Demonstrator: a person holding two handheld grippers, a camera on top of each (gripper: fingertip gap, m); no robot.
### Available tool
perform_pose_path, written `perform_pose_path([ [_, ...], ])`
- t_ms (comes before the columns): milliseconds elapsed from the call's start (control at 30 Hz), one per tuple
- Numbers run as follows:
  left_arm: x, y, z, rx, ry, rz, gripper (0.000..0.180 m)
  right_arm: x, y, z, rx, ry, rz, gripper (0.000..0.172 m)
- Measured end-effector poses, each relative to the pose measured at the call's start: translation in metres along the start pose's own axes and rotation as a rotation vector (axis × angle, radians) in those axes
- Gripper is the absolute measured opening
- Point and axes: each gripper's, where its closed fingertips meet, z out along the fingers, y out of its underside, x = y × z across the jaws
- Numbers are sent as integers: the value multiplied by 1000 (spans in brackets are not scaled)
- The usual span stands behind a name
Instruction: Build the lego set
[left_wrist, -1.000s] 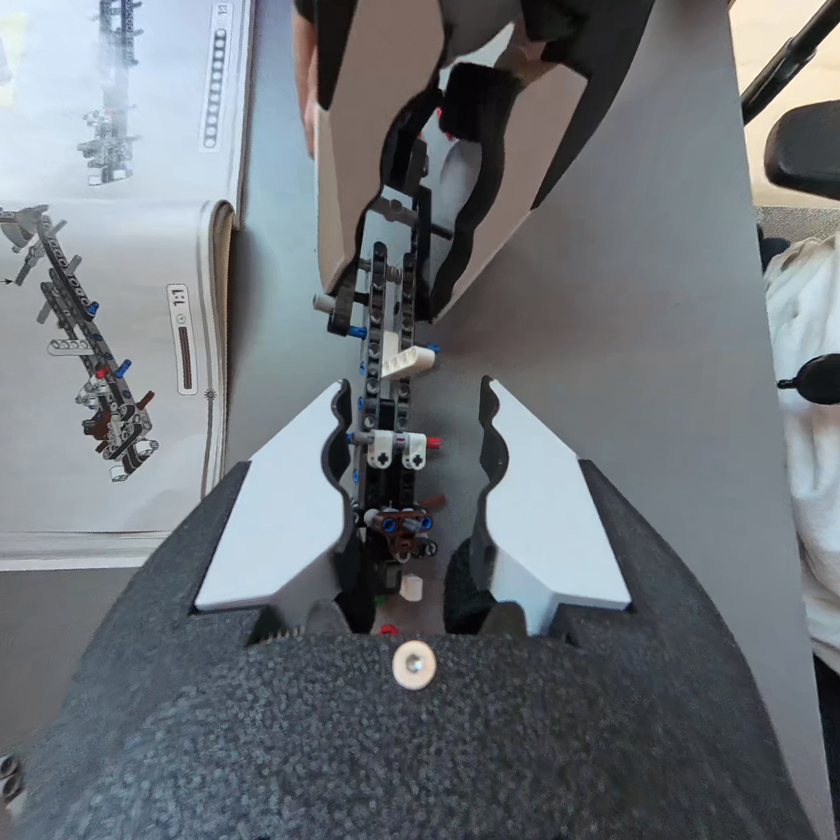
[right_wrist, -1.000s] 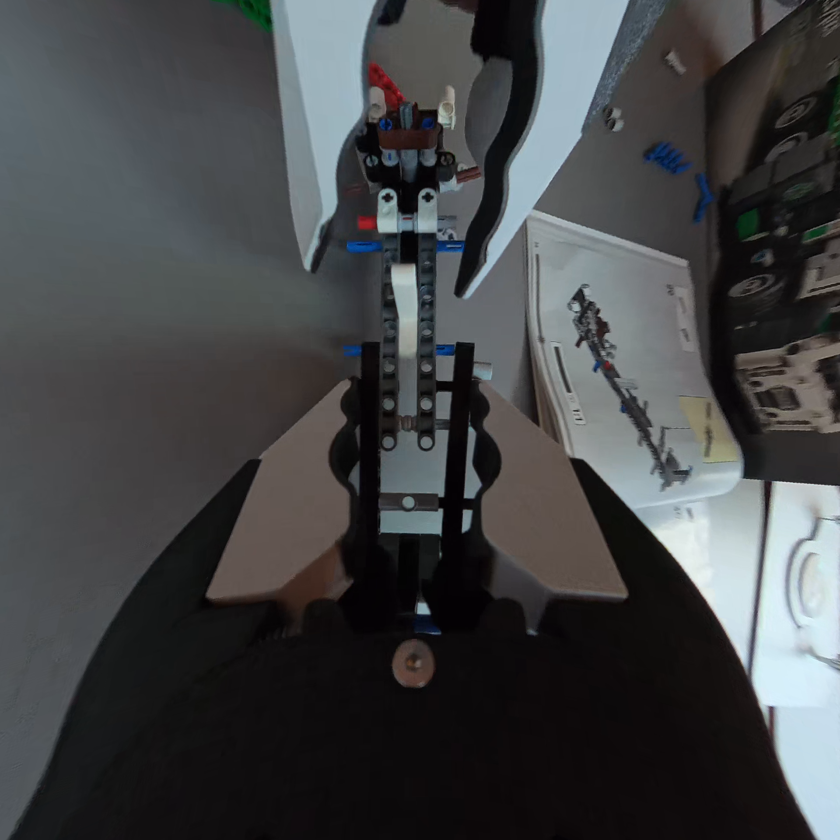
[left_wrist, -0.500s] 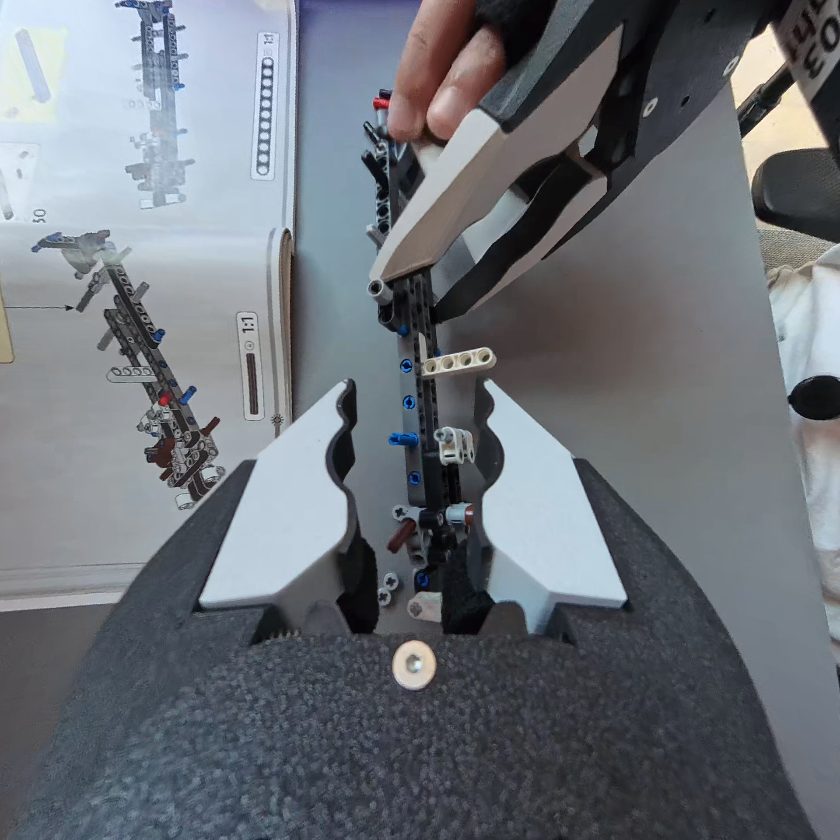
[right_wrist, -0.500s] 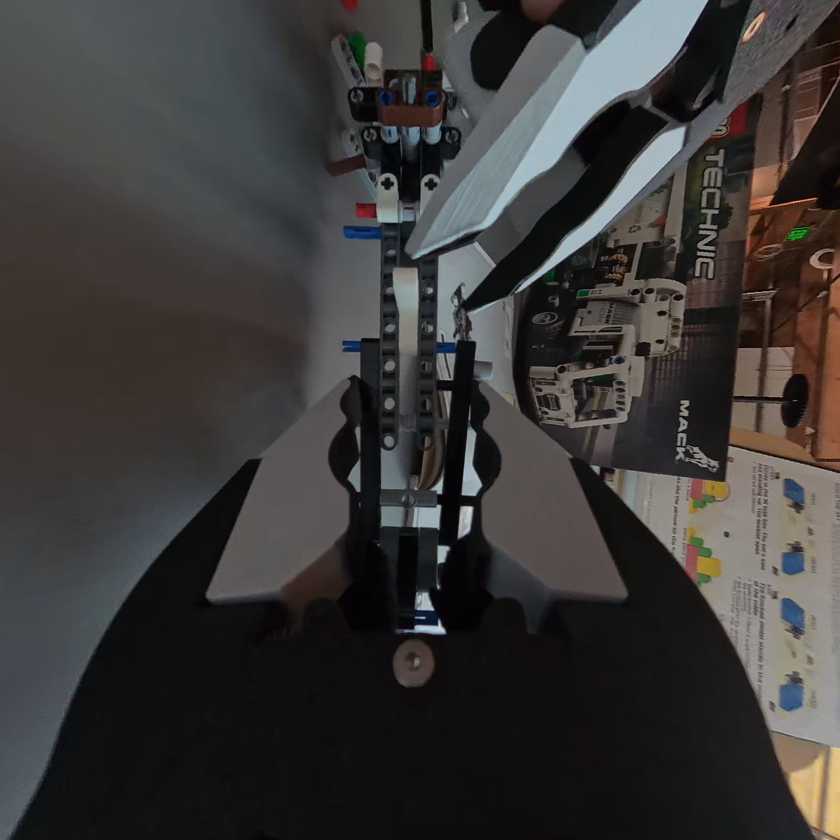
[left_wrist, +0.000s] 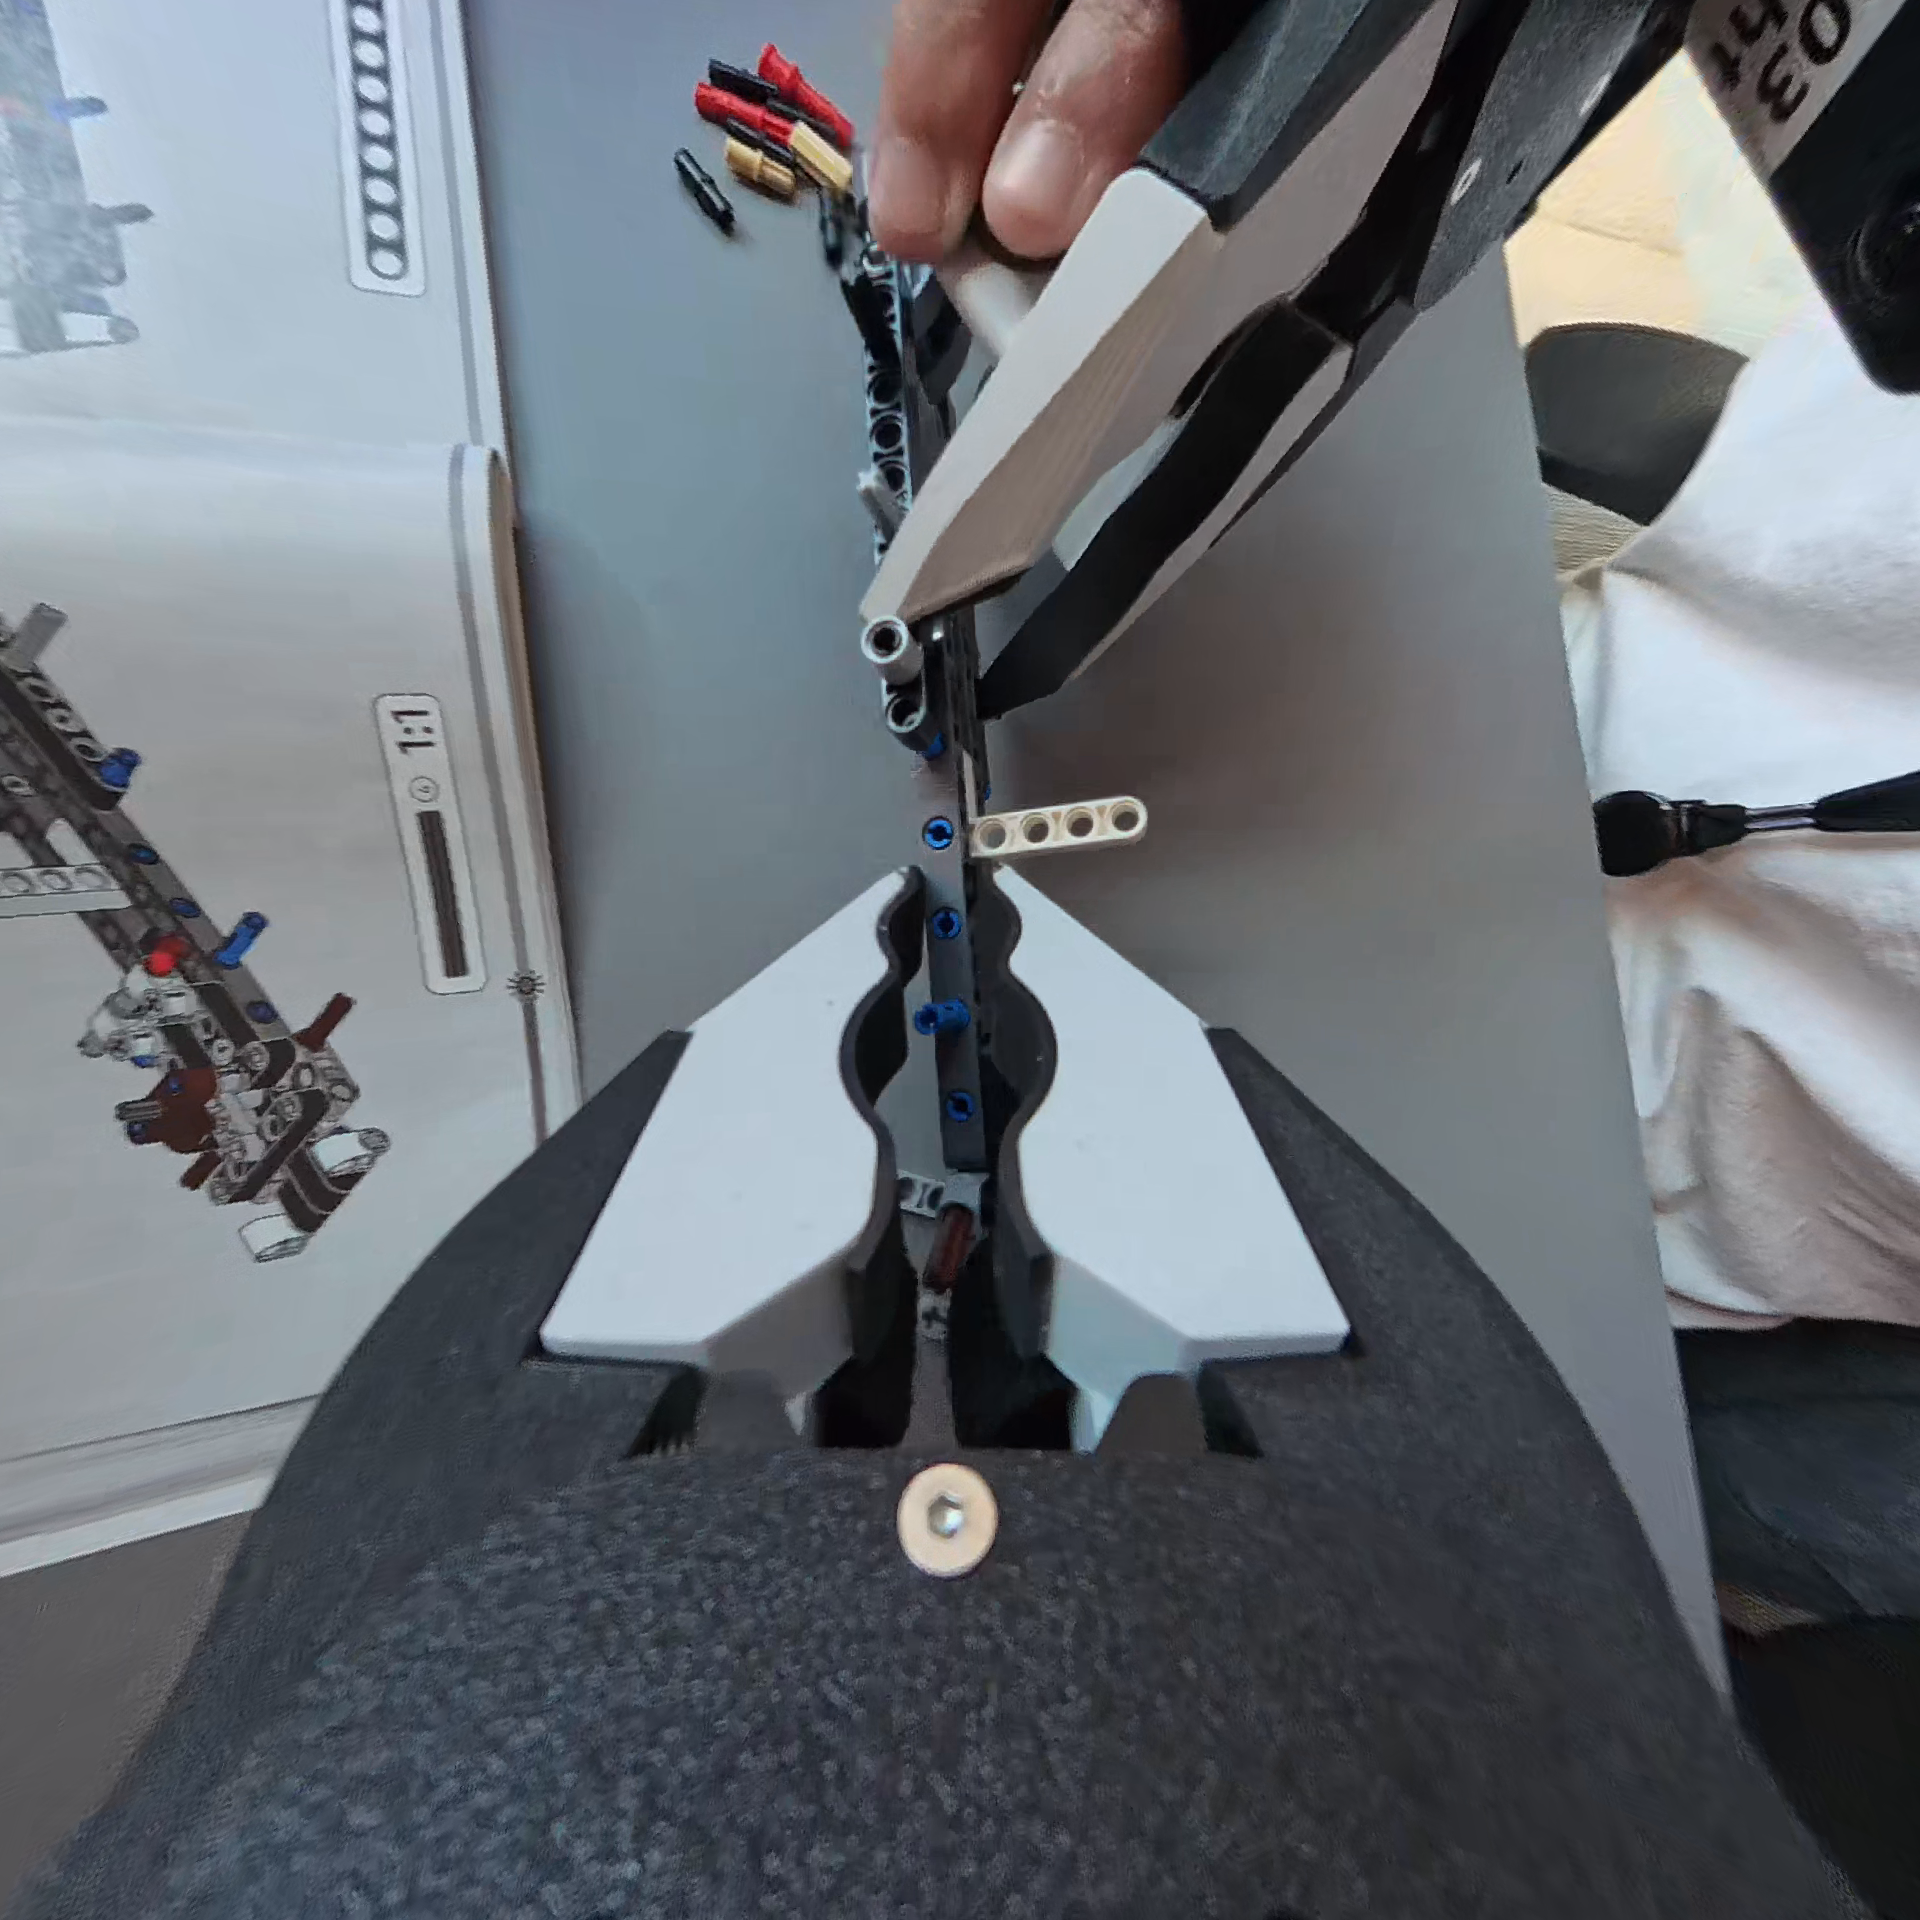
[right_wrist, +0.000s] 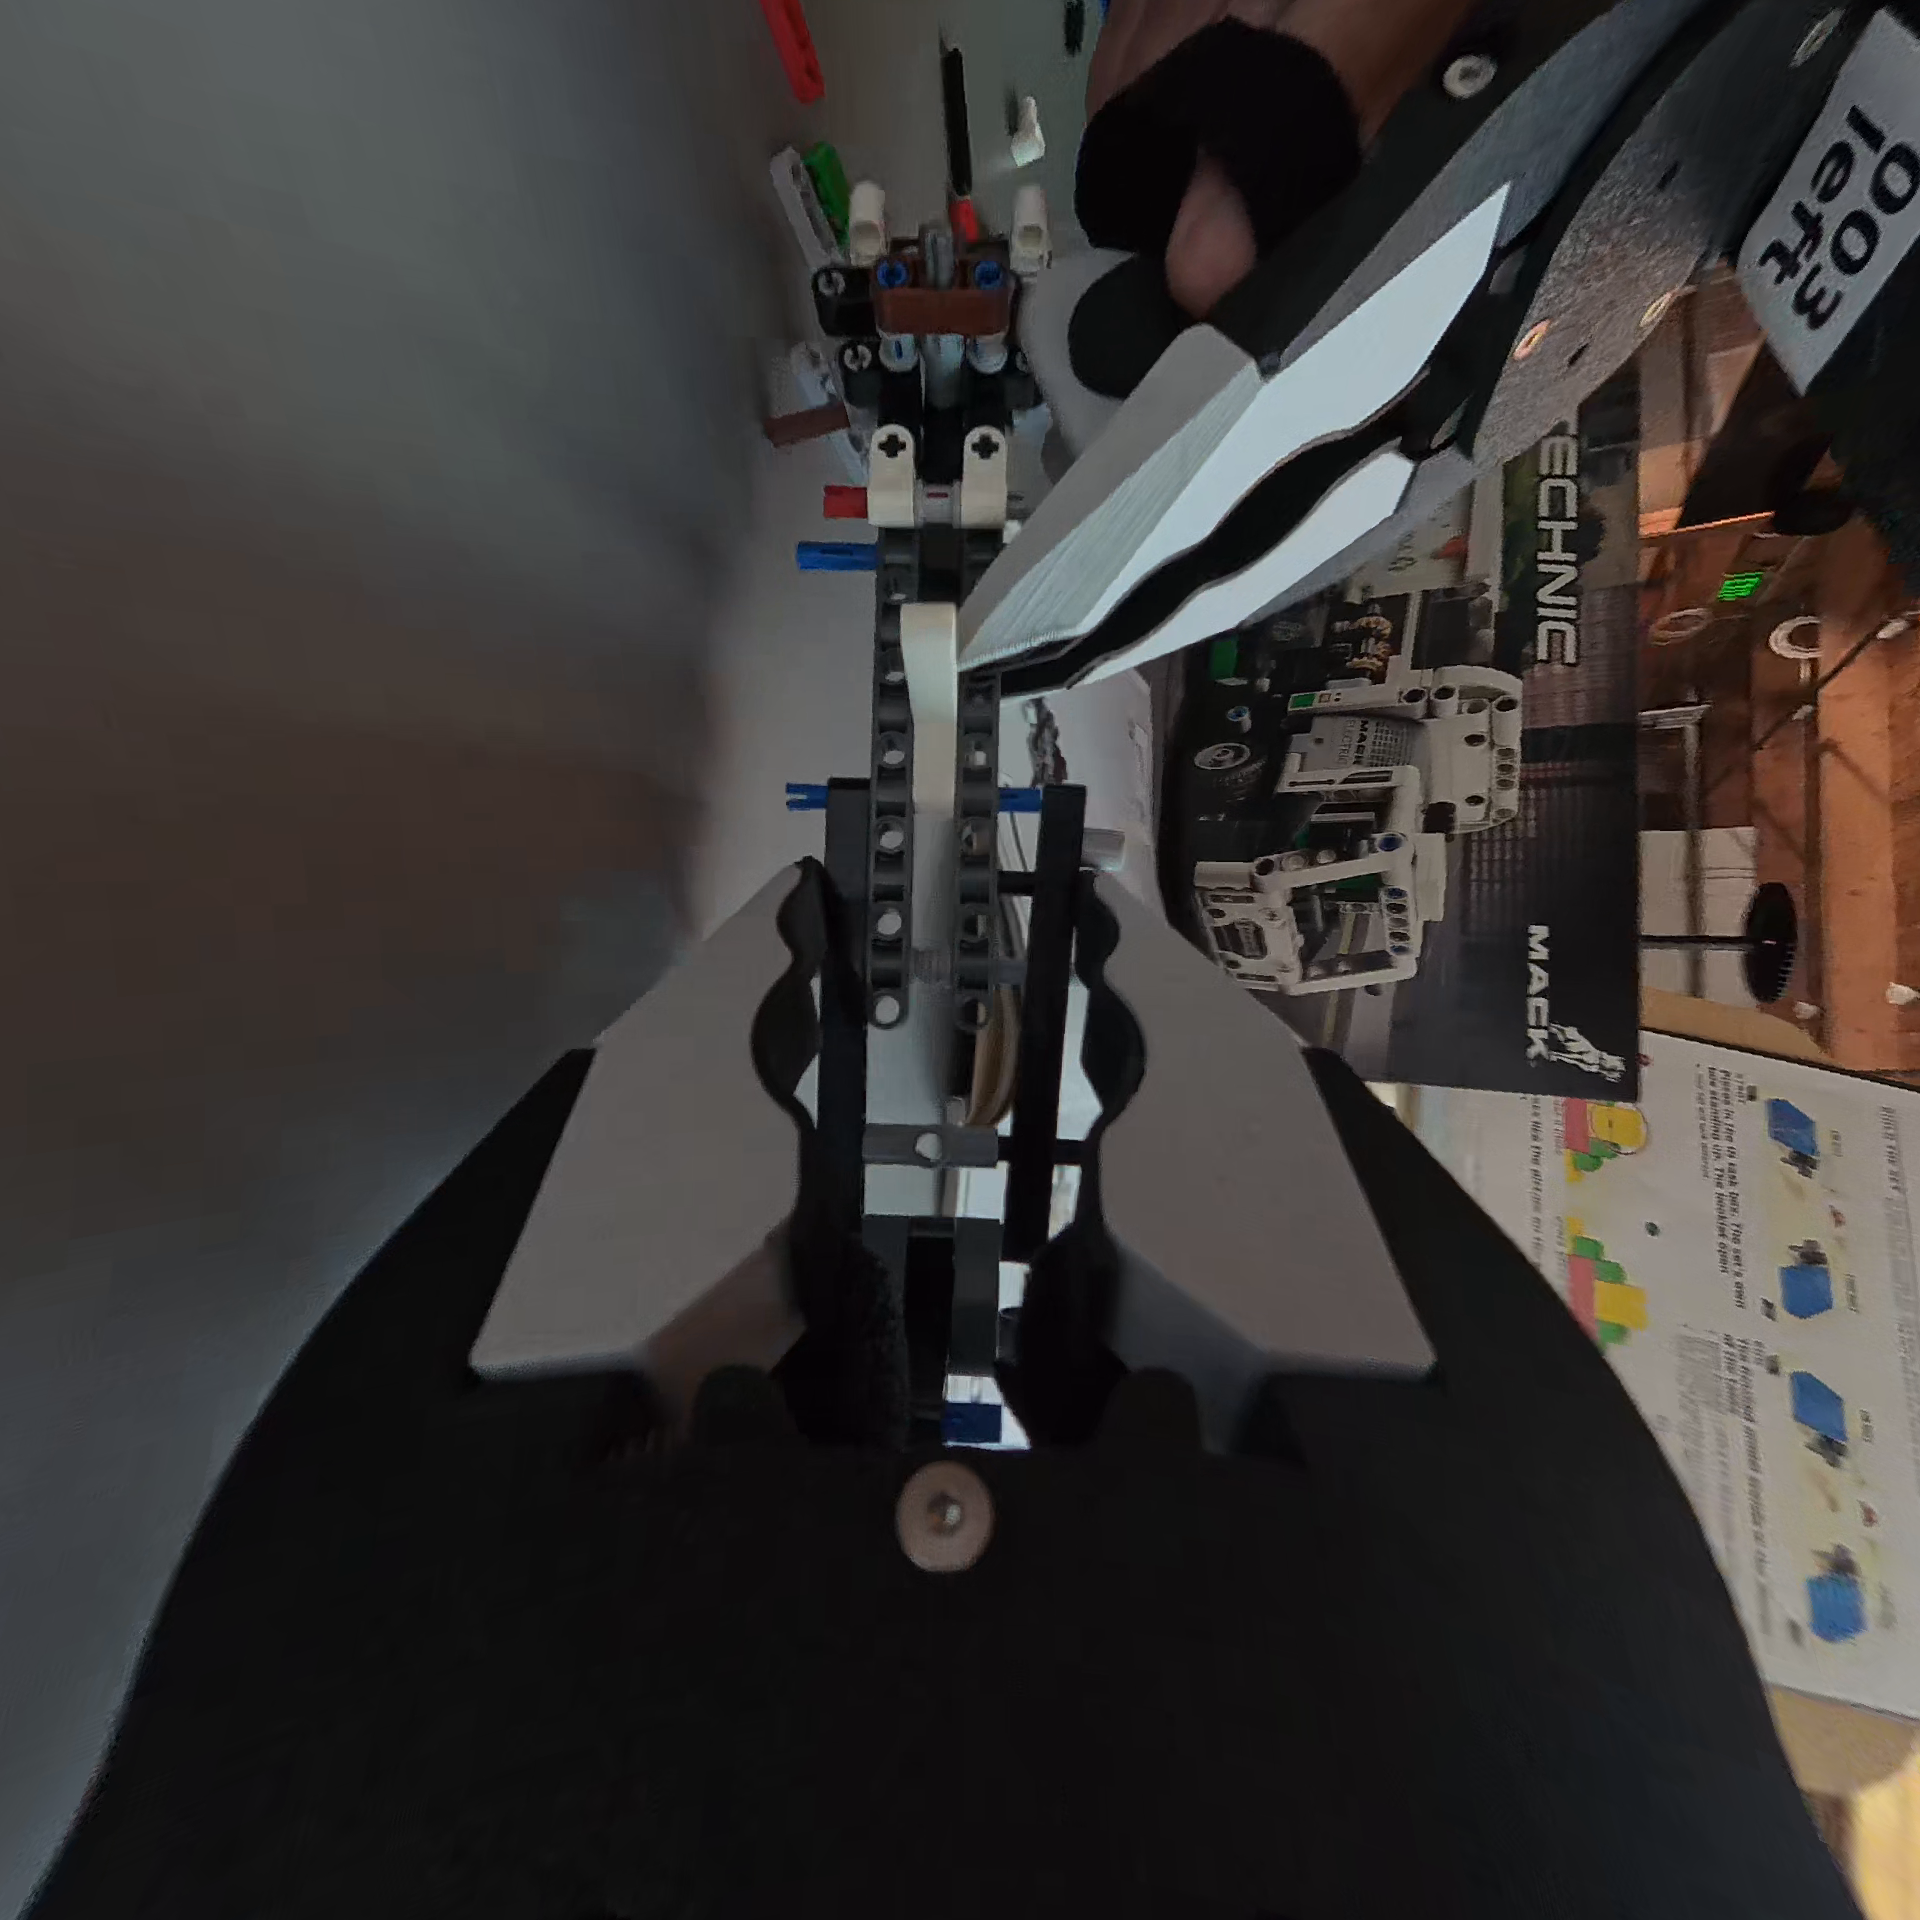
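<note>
A long dark-grey beam assembly (left_wrist: 951, 997) with blue pins and a white four-hole beam (left_wrist: 1060, 828) hangs edge-on above the grey table (left_wrist: 686, 540). My left gripper (left_wrist: 956, 997) is shut on its near end, with both pads against the beam. My right gripper (left_wrist: 935, 665) comes in from the upper right and grips the far end, with a person's fingers (left_wrist: 987, 135) behind it. In the right wrist view my right gripper (right_wrist: 945, 935) is shut on the black frame bars of the assembly (right_wrist: 935, 727). The left gripper's fingertips (right_wrist: 1029, 634) pinch the assembly farther along.
An open instruction booklet (left_wrist: 239, 727) lies left of the assembly. Loose red, black and tan pins (left_wrist: 769, 135) lie on the table beyond. A person in white (left_wrist: 1766, 831) sits at the right. A set box (right_wrist: 1403, 831), a printed sheet (right_wrist: 1766, 1351) and loose parts (right_wrist: 821, 197) are in the right wrist view. The tips of one gripper are about 4 cm away from the tips of the other.
My left jaws, open around the assembly a second ago, have closed onto it. The right gripper has rolled the assembly from flat to edge-on and stayed shut on it.
</note>
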Motion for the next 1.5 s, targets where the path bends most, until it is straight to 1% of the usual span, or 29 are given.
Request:
perform_pose_path([
  [33,5,3,1,-17,44,-27,7,-4,-4,-2,23,-41,35,47],
  [100,17,5,3,-45,128,-108,7,-11,-12,-8,64,-148,118,47],
  [200,27,13,8,-108,168,-196,7,-15,-26,-23,136,-313,275,45],
  [267,32,16,9,-131,186,-211,7,-16,-36,-37,206,-432,389,46],
  [333,35,18,8,-141,185,-200,7,-12,-38,-44,239,-564,559,47],
  [433,33,16,8,-131,142,-172,7,-6,-36,-39,259,-798,833,48],
  [467,33,15,8,-126,133,-161,7,-7,-33,-33,247,-863,896,43],
  [500,33,14,9,-122,126,-152,6,-7,-29,-26,220,-906,938,36],
  [600,34,12,9,-120,108,-141,7,-9,-29,-13,226,-1001,1018,30],
  [633,34,12,9,-124,100,-138,7,-11,-32,-13,234,-1047,1035,27],
  [667,34,13,8,-127,92,-137,6,-13,-34,-14,243,-1093,1043,20],
  [733,34,13,8,-132,86,-131,6,-14,-35,-14,248,-1120,1047,6],
  [867,34,13,6,-137,86,-126,6,-12,-37,-14,255,-1119,1042,6],
  [967,33,13,7,-135,93,-127,6,-8,-39,-14,266,-1116,1052,11],
  [1033,33,13,7,-133,96,-124,6,-8,-38,-12,245,-1098,1035,6],
  [1067,33,13,7,-134,95,-119,6,-8,-38,-12,238,-1095,1030,6],
  [1167,31,12,8,-133,79,-110,6,-9,-35,-11,172,-1133,1075,5],
  [1300,31,12,9,-131,92,-109,6,-11,-34,-12,74,-1203,1086,5],
  [1367,32,12,10,-134,104,-108,6,-13,-34,-13,45,-1237,1072,5],
  [1500,32,13,12,-138,116,-107,7,-17,-33,-11,-6,-1311,1100,5],
])
